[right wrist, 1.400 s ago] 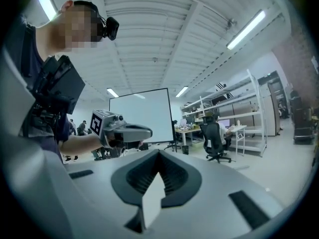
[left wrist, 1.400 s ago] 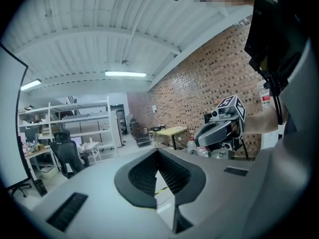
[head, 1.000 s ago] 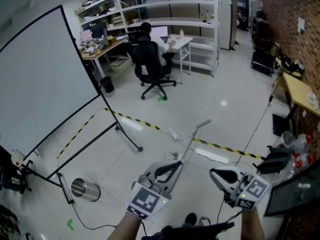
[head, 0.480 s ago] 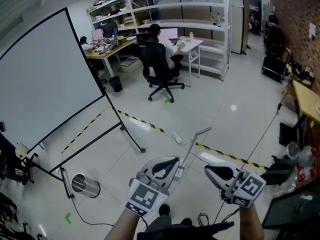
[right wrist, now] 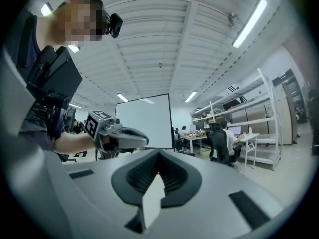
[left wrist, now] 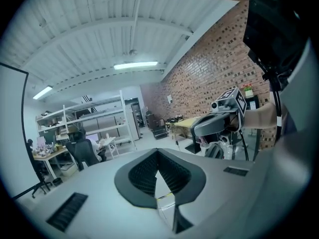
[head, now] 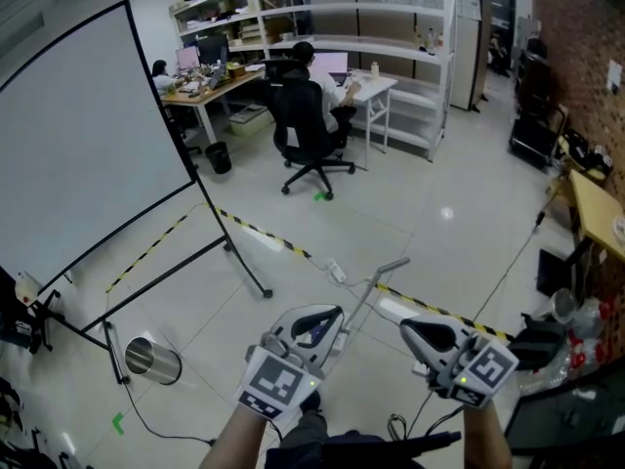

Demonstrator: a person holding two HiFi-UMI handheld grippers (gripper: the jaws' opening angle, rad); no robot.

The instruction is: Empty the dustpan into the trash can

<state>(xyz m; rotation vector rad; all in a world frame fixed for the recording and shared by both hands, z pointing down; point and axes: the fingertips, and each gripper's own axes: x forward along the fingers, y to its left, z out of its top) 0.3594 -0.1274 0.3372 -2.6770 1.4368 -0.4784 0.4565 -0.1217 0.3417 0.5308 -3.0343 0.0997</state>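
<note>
Bright, even indoor light comes from ceiling tubes (left wrist: 134,64), at 12 o'clock in the left gripper view and 1 o'clock in the right gripper view. In the head view the pale floor (head: 469,154) carries one small glare spot (head: 446,213) toward 3 o'clock (shadows are faint). Both gripper views bow strongly and darken round the rim; the right gripper (right wrist: 158,158), at 6 o'clock, looks slightly soft.

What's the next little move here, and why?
Probably open the left gripper and ease it onto the long handle standing just ahead of it. Both it and the right gripper are shut on nothing, so nothing is carried yet, and the metal trash can sits off to the left near the whiteboard.
</note>
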